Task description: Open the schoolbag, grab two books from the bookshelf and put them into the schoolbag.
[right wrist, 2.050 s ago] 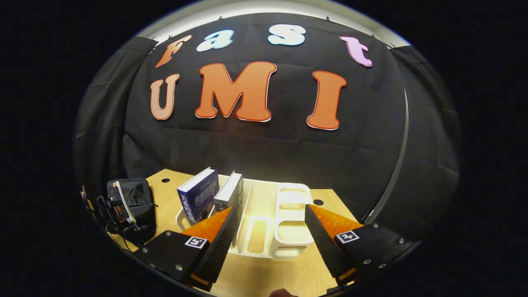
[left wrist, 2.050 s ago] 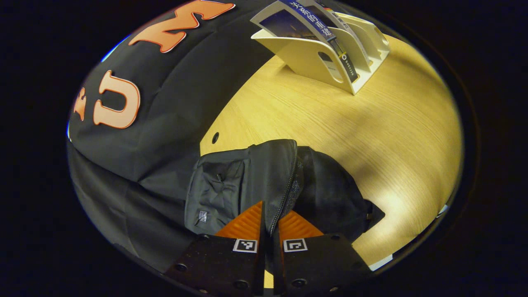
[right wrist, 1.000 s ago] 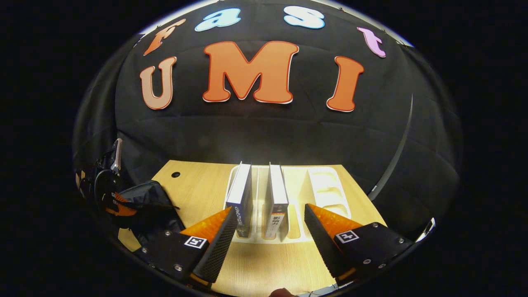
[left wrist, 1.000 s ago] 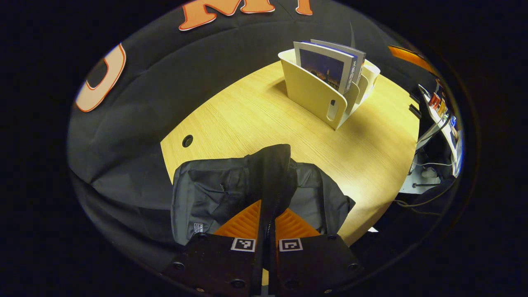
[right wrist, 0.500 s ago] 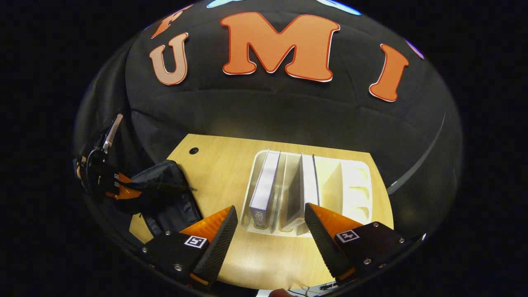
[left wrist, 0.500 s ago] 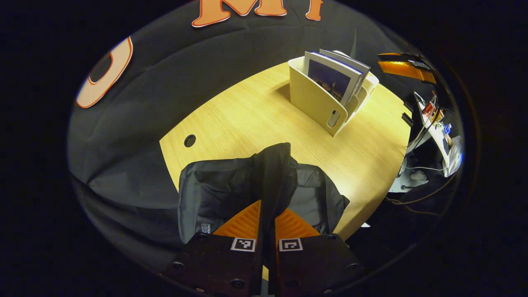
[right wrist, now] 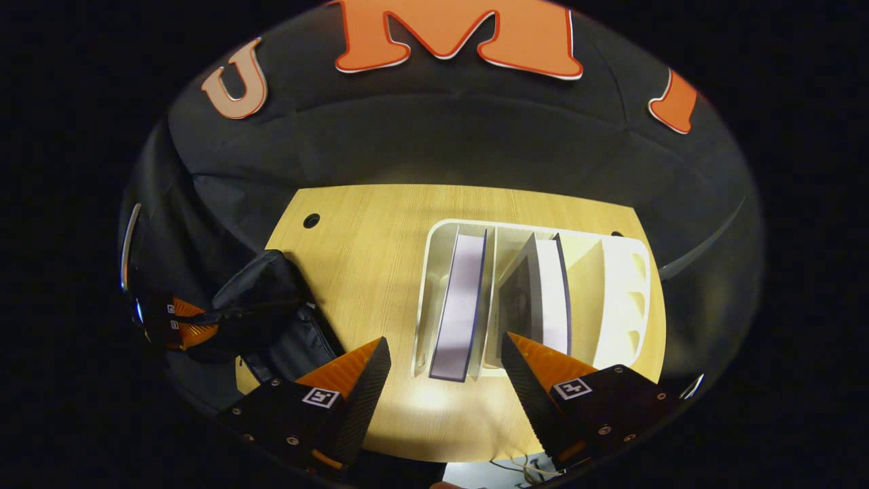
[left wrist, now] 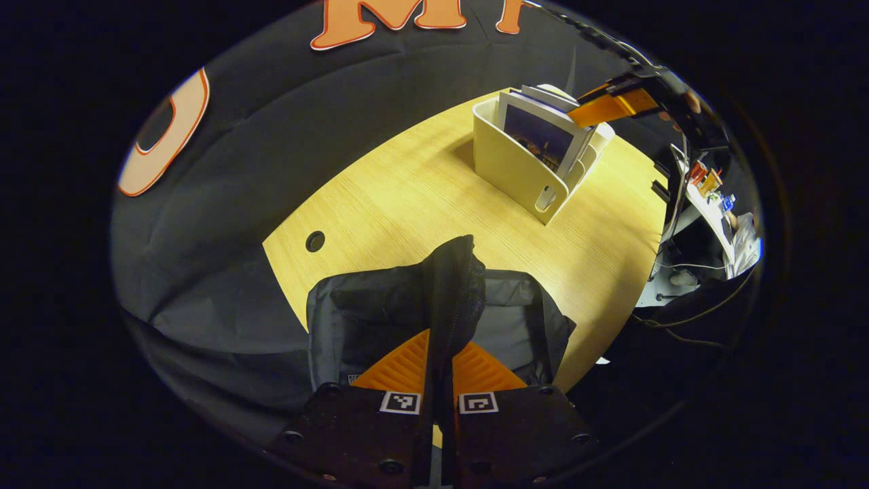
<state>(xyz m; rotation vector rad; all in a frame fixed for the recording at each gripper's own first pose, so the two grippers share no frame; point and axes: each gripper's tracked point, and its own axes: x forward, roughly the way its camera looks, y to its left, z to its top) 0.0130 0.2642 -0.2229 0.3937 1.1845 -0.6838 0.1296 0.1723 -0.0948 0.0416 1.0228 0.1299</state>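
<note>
Schoolbag (left wrist: pixel 380 312) flap pinched in left gripper (left wrist: pixel 440 356), lower centre; right gripper (right wrist: pixel 445 370) spread wide above two books (right wrist: pixel 461 305) in bookshelf (right wrist: pixel 618 292), table (right wrist: pixel 366 244) centre.

Dim booth, warm overhead light w/ glare on table (right wrist: pixel 421 401); strong fisheye warp, edges dark

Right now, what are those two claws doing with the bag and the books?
A person is packing a schoolbag using a claw in each hand. The left claw is pinched shut on a flap of the black schoolbag, holding it up at the near edge of the wooden table. The right claw is open and hangs above the white bookshelf, lined up near the two books standing in its slots. No book has been grabbed yet.
</note>
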